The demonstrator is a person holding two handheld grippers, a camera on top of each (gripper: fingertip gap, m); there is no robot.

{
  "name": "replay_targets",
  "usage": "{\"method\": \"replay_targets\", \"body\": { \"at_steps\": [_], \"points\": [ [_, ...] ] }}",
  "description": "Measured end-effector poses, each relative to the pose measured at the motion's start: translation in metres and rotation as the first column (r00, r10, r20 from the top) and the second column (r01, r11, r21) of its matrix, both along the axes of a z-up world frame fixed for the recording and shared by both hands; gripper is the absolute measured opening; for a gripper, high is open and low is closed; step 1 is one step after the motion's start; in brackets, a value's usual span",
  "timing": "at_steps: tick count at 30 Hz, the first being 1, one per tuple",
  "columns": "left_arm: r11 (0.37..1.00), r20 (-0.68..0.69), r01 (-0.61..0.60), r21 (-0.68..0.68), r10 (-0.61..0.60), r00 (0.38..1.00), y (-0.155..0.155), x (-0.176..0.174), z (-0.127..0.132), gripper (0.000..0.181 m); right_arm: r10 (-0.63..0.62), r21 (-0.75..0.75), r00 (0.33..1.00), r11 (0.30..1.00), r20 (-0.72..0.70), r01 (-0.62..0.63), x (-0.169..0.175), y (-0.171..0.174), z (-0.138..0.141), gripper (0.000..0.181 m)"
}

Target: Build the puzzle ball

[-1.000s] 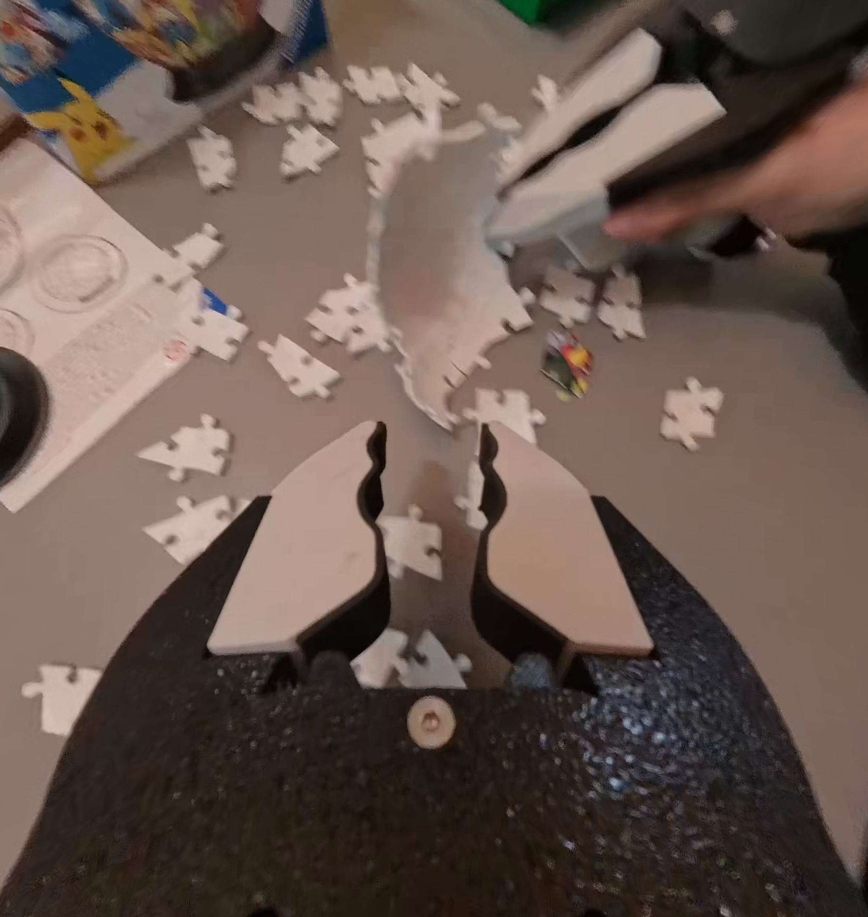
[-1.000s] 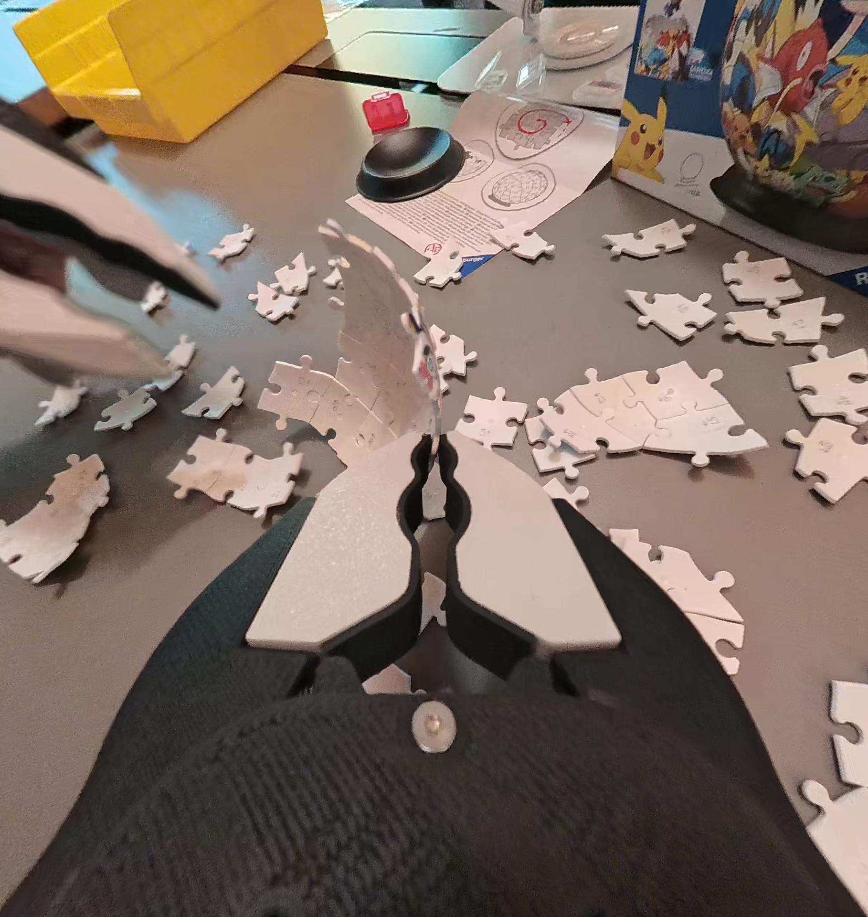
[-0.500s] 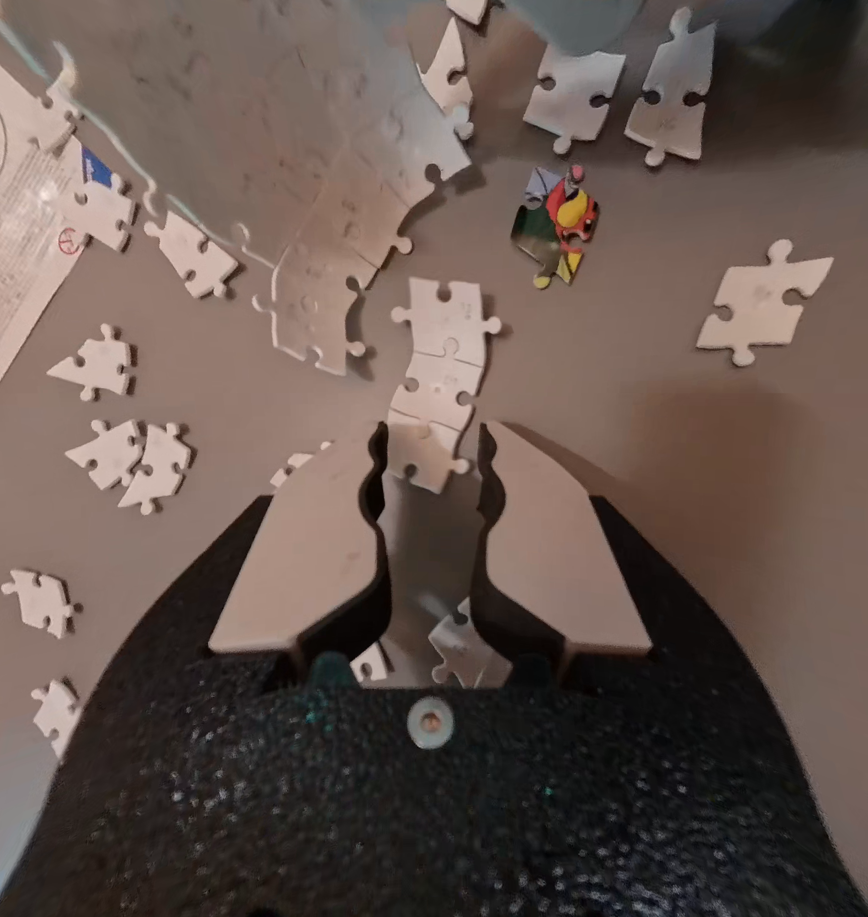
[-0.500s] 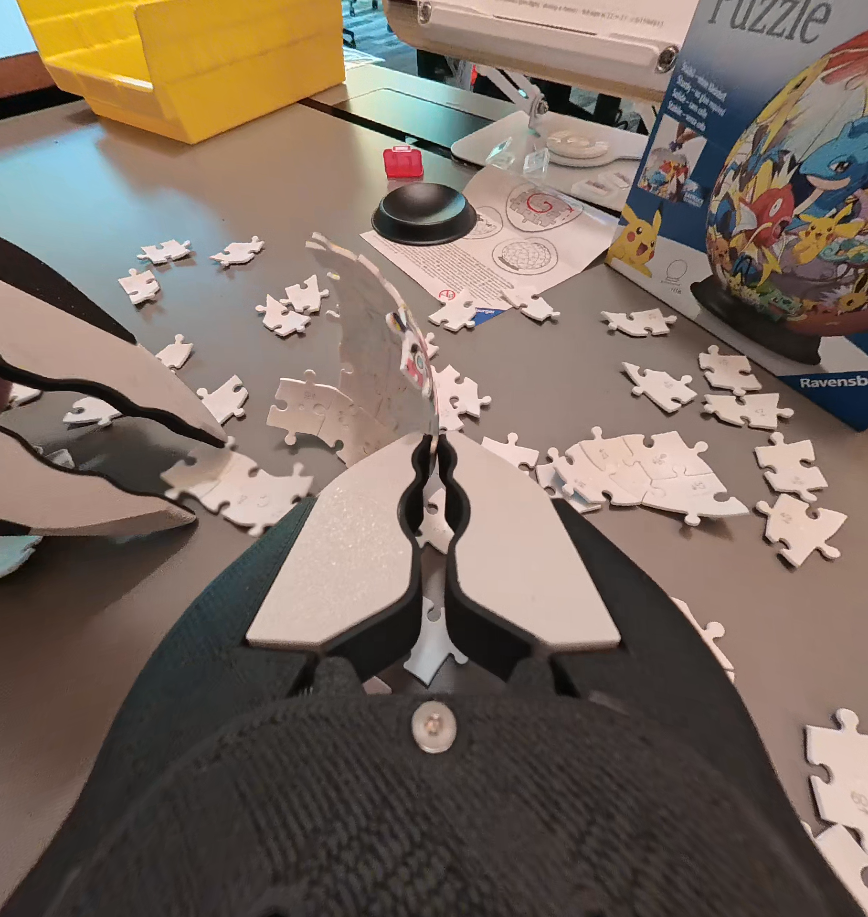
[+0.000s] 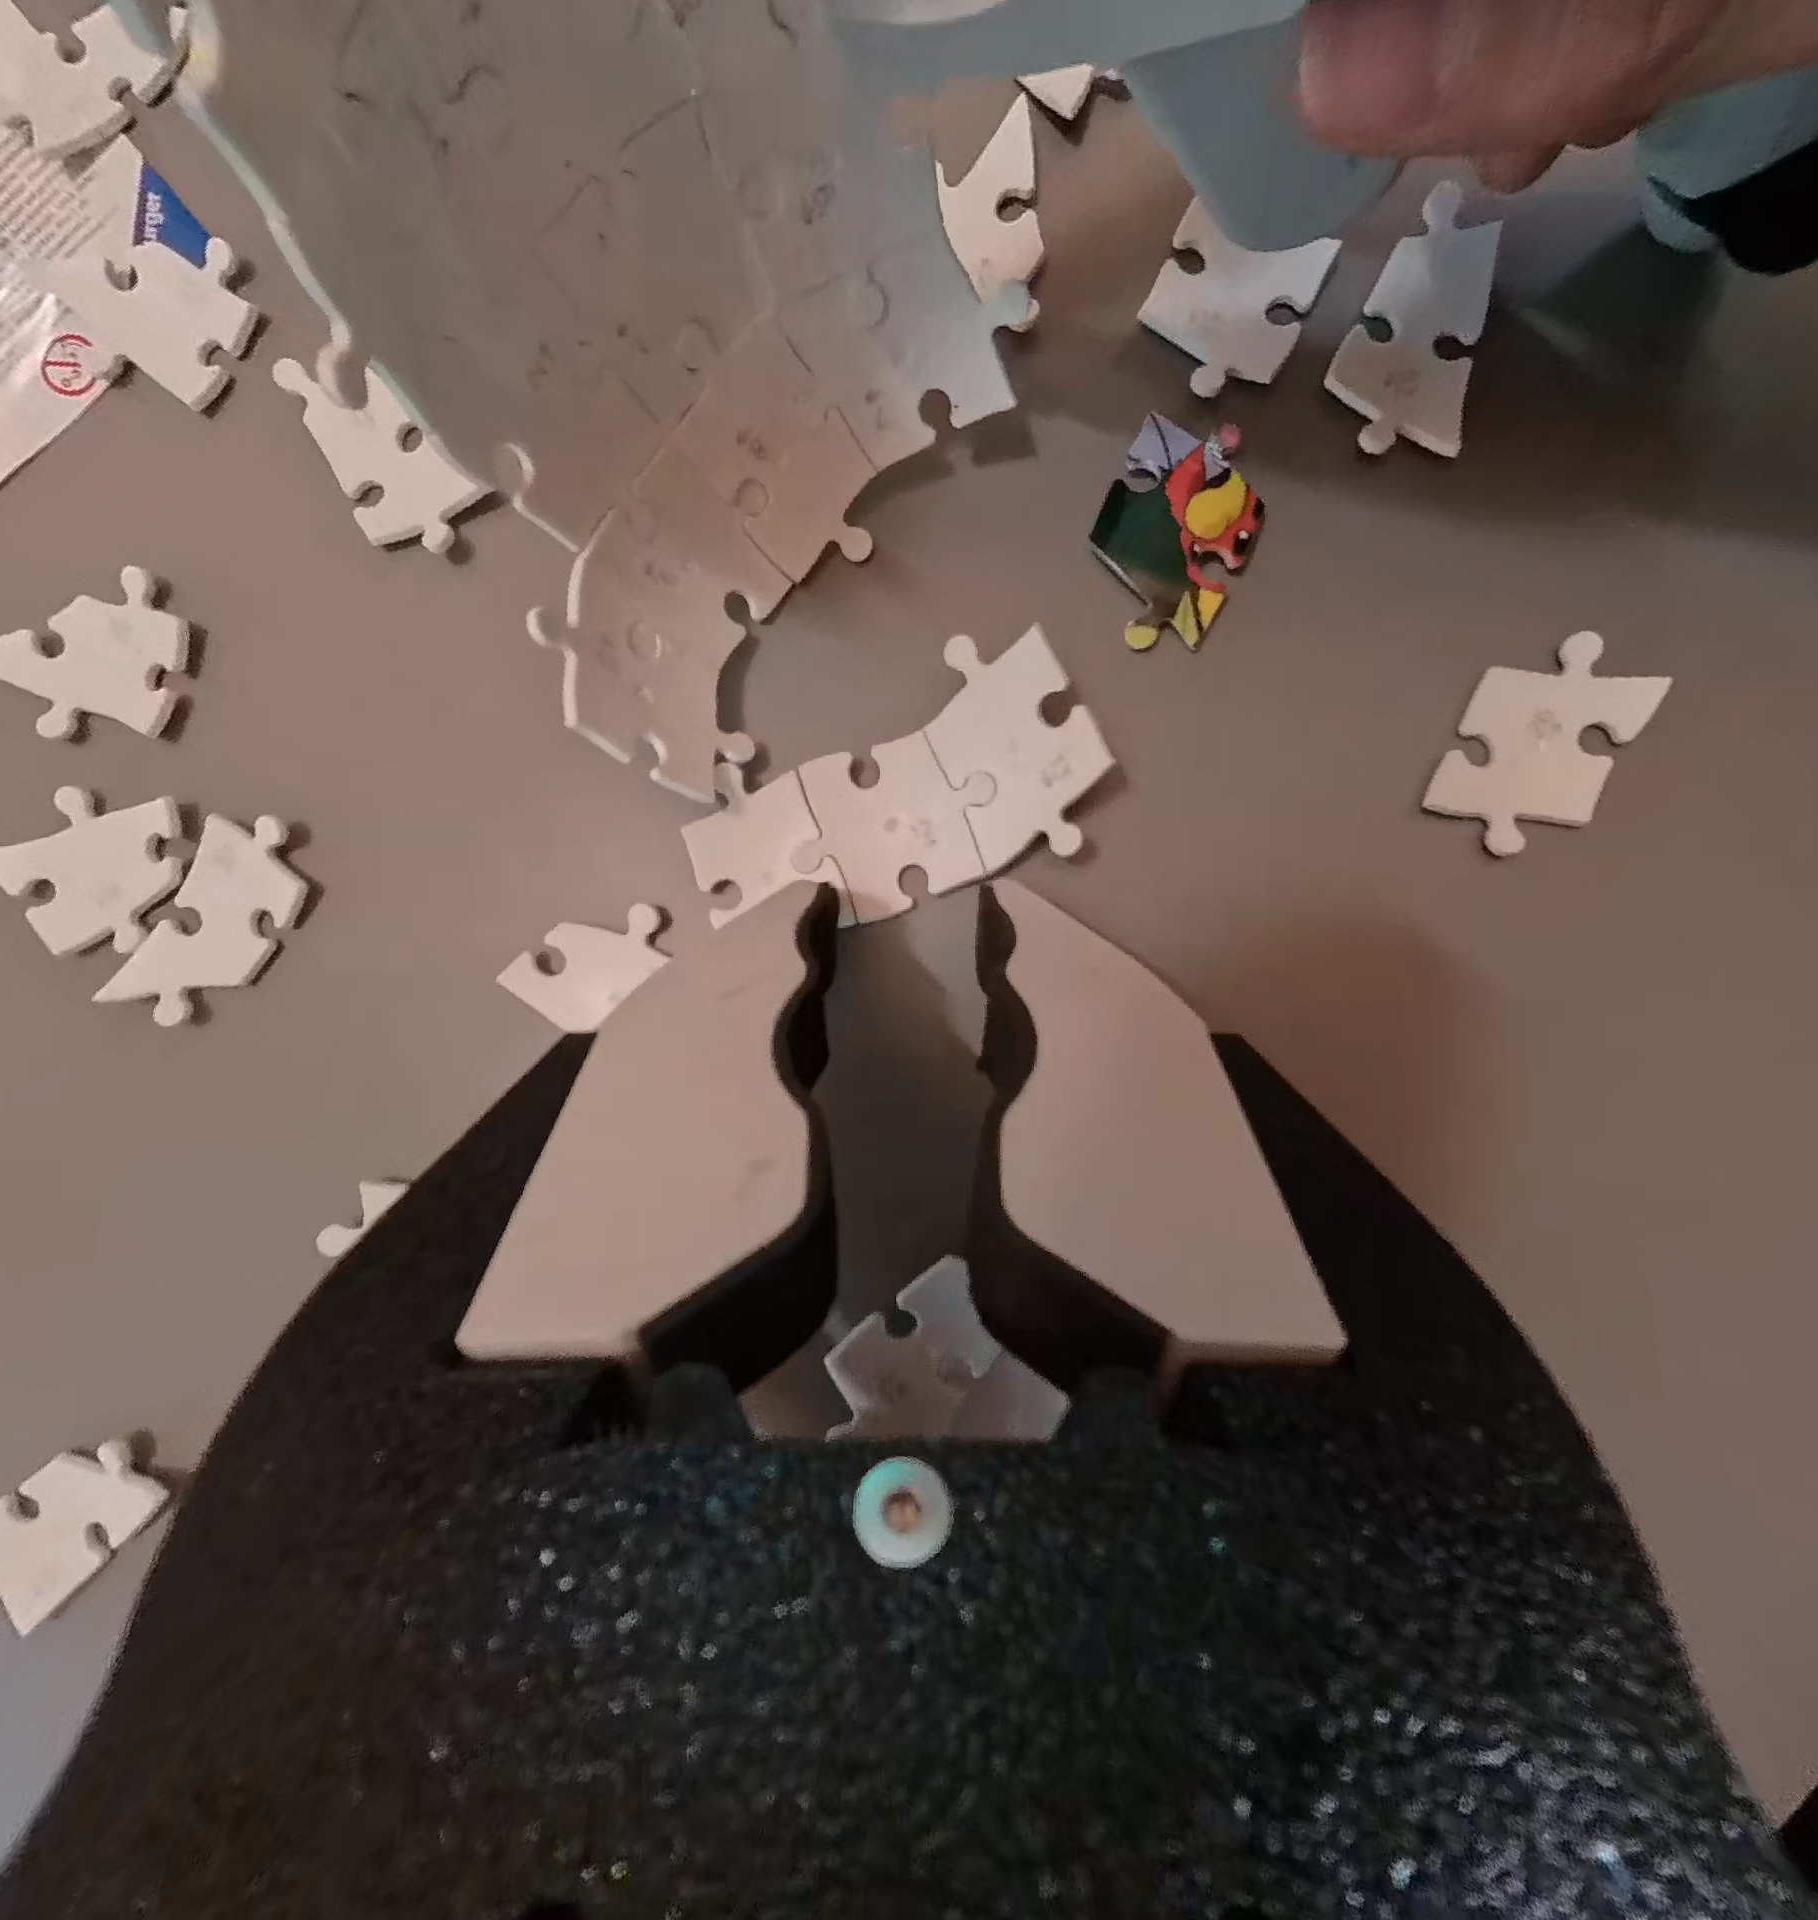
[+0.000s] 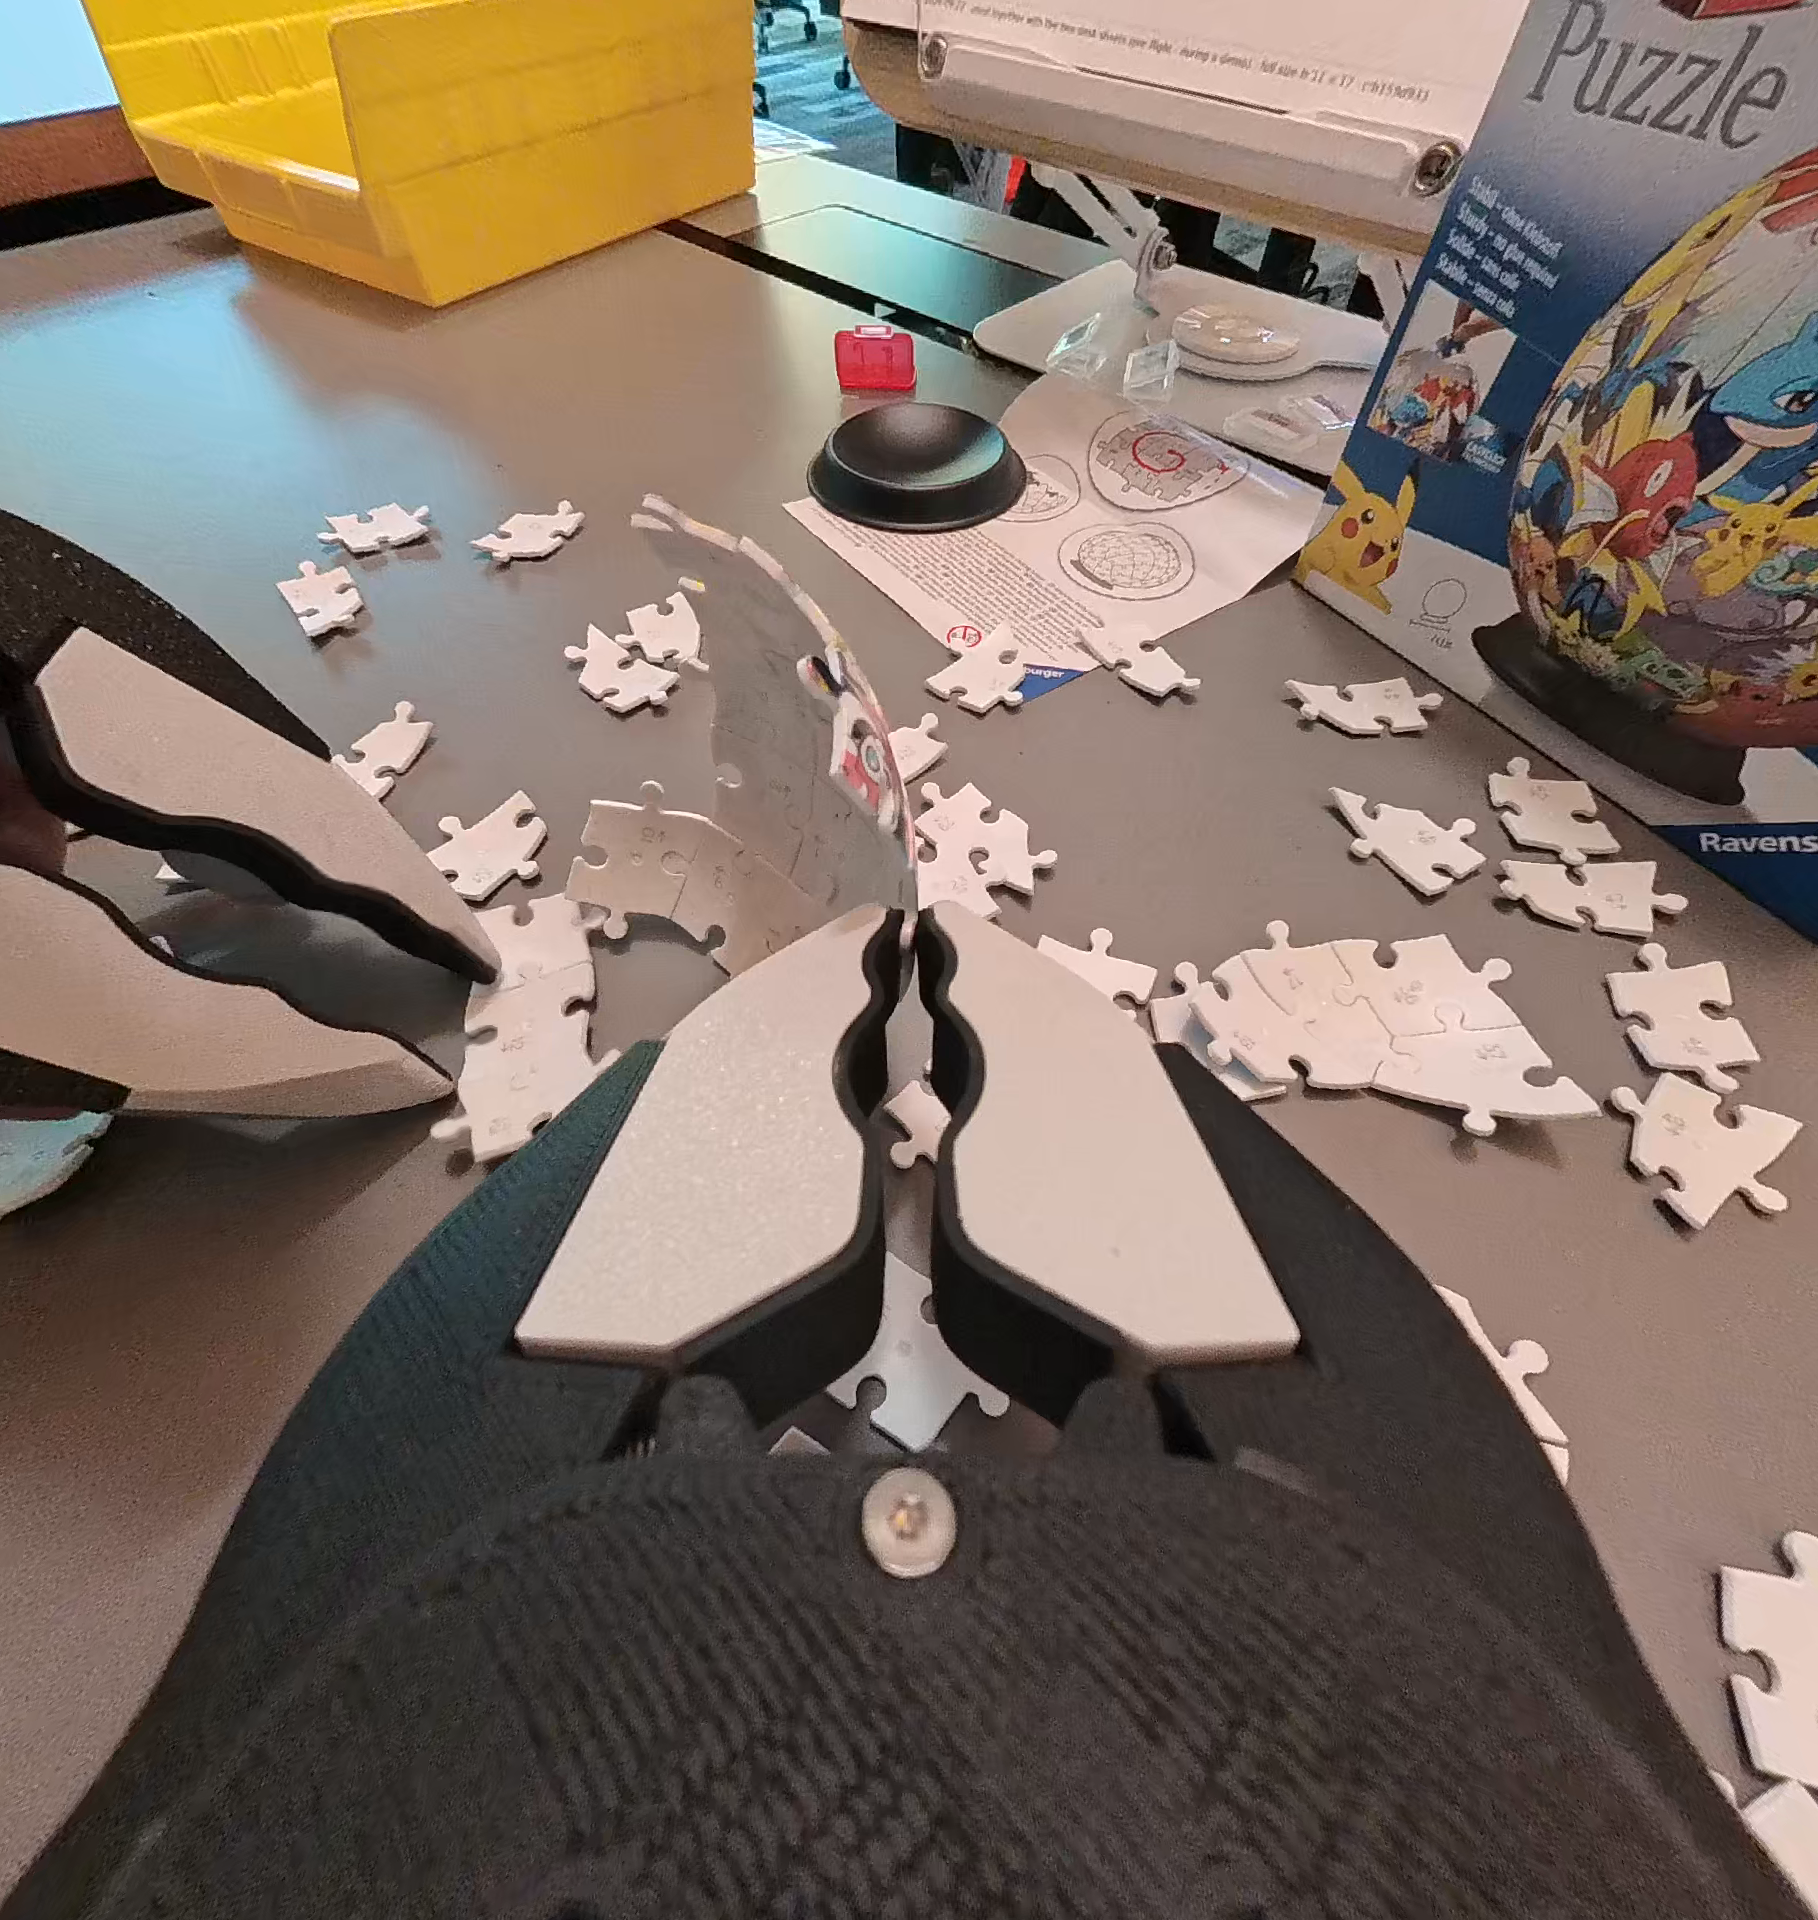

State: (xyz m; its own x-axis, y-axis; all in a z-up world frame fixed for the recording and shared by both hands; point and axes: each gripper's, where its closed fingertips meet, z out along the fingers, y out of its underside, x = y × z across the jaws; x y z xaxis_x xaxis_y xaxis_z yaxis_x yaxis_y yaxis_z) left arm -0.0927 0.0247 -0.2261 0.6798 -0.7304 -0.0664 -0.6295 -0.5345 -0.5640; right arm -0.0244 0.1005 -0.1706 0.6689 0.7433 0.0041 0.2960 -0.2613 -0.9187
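Note:
My right gripper is shut on the lower edge of a curved, assembled puzzle section and holds it upright above the table. The section fills the top of the left wrist view, white side showing. My left gripper is open and low over the table. Its tips are at a strip of three joined white pieces. In the right wrist view the left gripper comes in from the left, with a fingertip at that strip. Loose white pieces lie all around.
One piece lies picture side up. A hand is at the top right. A black stand, an instruction sheet, the puzzle box, a yellow bin and a joined group of pieces are on the table. Left tips to right tips: about 12 centimeters.
My left gripper has come down and in towards the table, up to the three-piece strip, which now lies crosswise at its tips. The right gripper keeps hold of the curved section.

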Motion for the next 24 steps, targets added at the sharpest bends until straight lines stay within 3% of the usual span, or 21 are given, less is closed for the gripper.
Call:
{"method": "replay_targets", "body": {
  "at_steps": [1,4,9,18,24],
  "points": [
    [1.0,-0.009,-0.018,0.004,0.018,1.0,0.001,-0.003,0.001,0.029,0.001,0.0,1.0,1.0,-0.001,-0.001,0.0,0.0,0.0,0.003],
    [0.996,0.024,-0.083,0.03,0.082,0.996,0.006,-0.008,0.009,0.036,0.004,0.002,1.0,1.0,-0.002,-0.004,0.0,-0.001,0.0,0.003],
    [0.98,0.047,-0.182,-0.075,0.186,0.981,0.008,-0.016,0.0,0.059,0.008,0.001,1.0,1.0,-0.002,-0.008,-0.001,-0.001,0.0,0.003],
    [0.987,-0.022,-0.158,0.002,0.158,0.987,0.014,-0.02,0.0,0.018,0.013,0.0,1.0,1.0,-0.002,-0.013,-0.001,-0.001,0.001,0.003],
    [0.989,-0.025,-0.143,0.032,0.144,0.989,0.012,-0.02,0.0,0.017,0.01,0.001,1.0,1.0,0.001,-0.01,-0.001,-0.001,0.0,0.003]
  ]
}}
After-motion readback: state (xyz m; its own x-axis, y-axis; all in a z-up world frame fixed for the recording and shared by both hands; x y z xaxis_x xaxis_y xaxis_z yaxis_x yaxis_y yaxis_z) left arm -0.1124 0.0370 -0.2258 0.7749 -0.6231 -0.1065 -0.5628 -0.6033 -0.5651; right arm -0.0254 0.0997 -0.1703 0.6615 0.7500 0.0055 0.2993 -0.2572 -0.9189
